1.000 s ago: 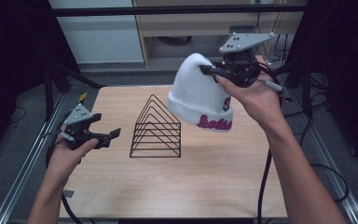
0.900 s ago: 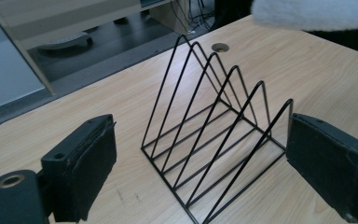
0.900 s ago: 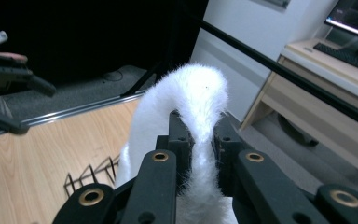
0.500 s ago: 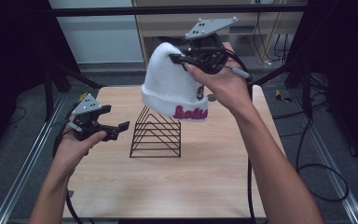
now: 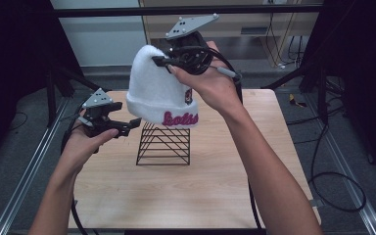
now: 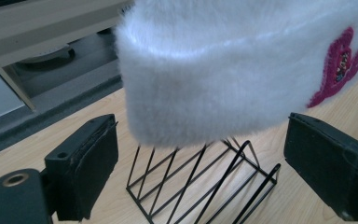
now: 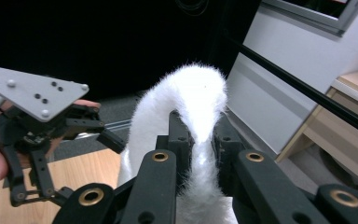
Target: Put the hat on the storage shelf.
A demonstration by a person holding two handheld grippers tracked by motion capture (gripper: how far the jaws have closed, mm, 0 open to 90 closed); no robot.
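Frame centre: right gripper clamped on white hat above wire rack; left gripper agape. A thin pinch may slip, dropping it askew.

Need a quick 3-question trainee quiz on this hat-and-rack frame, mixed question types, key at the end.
1. True or false: the right gripper is shut on the white hat.
2. The hat hangs: A) above the black wire rack B) flat on the table C) inside a drawer.
3. How do the left gripper jaws stand?

Key: 1 true, it pinches the hat's top. 2 A. 3 open, one on each side below the hat's brim, not pressing it.
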